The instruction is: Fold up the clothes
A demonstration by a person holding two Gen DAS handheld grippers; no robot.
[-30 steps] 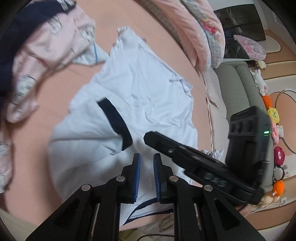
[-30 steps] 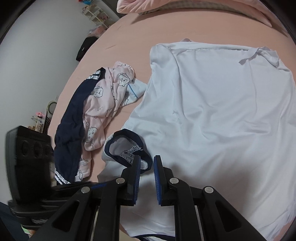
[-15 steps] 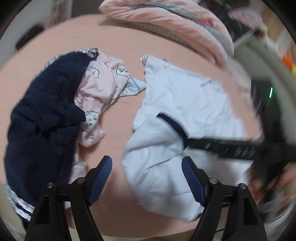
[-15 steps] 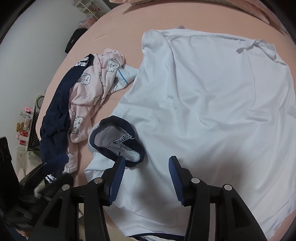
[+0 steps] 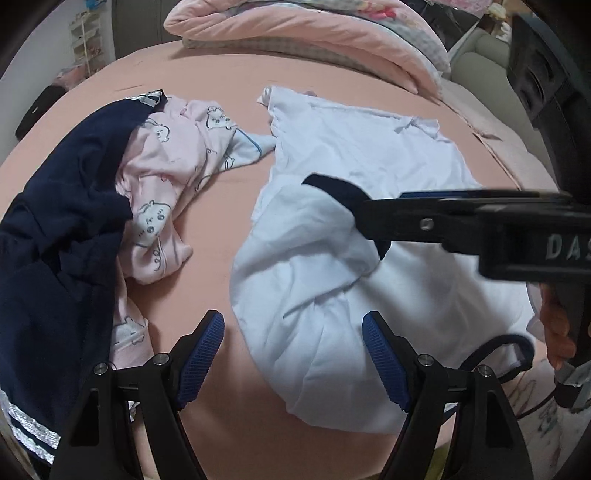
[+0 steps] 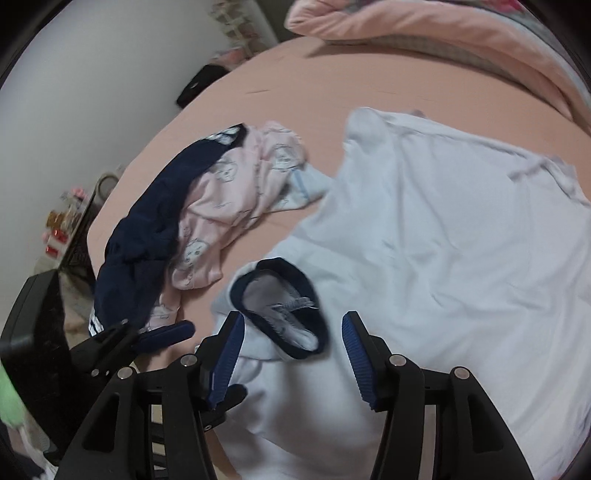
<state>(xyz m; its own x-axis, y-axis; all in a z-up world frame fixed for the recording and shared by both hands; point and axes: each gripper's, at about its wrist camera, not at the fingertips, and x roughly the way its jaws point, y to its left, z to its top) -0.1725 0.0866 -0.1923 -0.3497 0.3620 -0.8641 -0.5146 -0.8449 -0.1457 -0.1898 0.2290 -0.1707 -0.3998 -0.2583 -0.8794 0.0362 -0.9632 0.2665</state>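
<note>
A white T-shirt [image 5: 369,147] with navy sleeve cuffs lies spread on the pink bed [image 5: 218,192], its near part bunched in folds. My left gripper [image 5: 293,356] is open just above the shirt's rumpled near-left edge and holds nothing. My right gripper [image 6: 293,350] is open too, with the upturned navy cuff [image 6: 295,273] lying loose between its fingers. In the left wrist view the right gripper [image 5: 364,210] reaches in from the right, over that cuff [image 5: 332,186]. One of the left gripper's fingers [image 6: 166,334] shows at the lower left of the right wrist view.
A heap of a navy garment [image 5: 62,229] and a pink printed one [image 5: 166,162] lies left of the shirt. A folded pink quilt [image 5: 295,33] runs along the far edge. A grey sofa [image 5: 491,77] stands at the right, a black bag [image 6: 201,83] beyond the bed.
Both grippers were shut one second ago and now stand open. The sleeve cuff has dropped free. The left gripper has swung left and back, bringing the clothes heap into view.
</note>
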